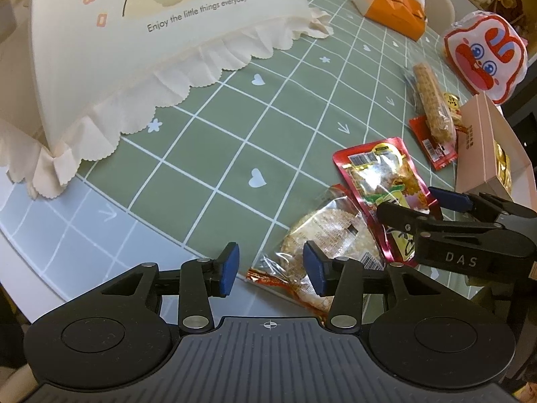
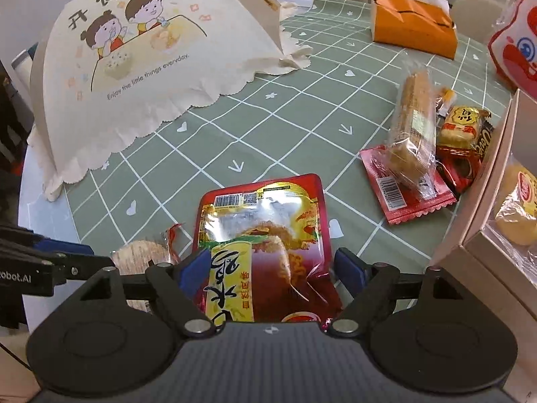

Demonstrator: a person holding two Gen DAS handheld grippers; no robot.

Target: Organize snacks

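The right gripper [image 2: 268,268] is straddling the red snack pouch [image 2: 261,235] low in the frame, its jaws standing wide at each edge, not yet pinching. Closing squarely on the pouch's near end should prevent slipping. The left gripper [image 1: 272,268], jaws half open and empty, is hovering over the round cracker packet [image 1: 330,238] on the table [image 1: 201,141].
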